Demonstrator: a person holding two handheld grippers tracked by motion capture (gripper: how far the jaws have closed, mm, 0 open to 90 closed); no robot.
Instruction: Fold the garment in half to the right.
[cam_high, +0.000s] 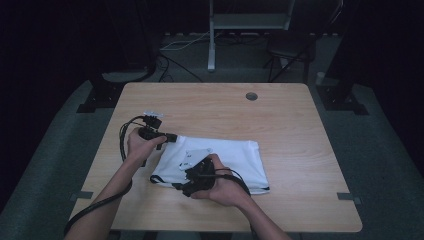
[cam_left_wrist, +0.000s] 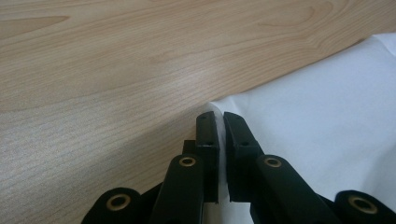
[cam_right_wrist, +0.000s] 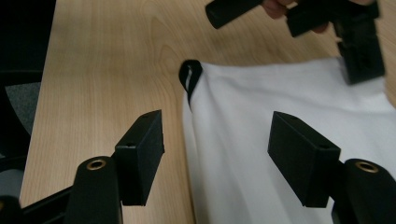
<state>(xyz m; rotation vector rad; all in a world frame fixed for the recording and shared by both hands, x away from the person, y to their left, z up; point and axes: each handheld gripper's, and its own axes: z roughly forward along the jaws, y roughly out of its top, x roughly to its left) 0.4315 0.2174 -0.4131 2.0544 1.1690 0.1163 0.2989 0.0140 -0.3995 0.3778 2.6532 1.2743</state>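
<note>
The white garment (cam_high: 220, 162) lies folded on the table (cam_high: 300, 140). Left tongs (cam_left_wrist: 220, 122) are clamped on its far corner. Right tongs (cam_right_wrist: 215, 140) stand apart over the near edge, gripping nothing. Probably a further fold remains.

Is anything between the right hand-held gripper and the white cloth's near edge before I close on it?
Nothing visible. The right hand-held gripper stands open right above the white cloth, bare table beside it. The left hand-held gripper is shut on another corner, off to the side.
</note>
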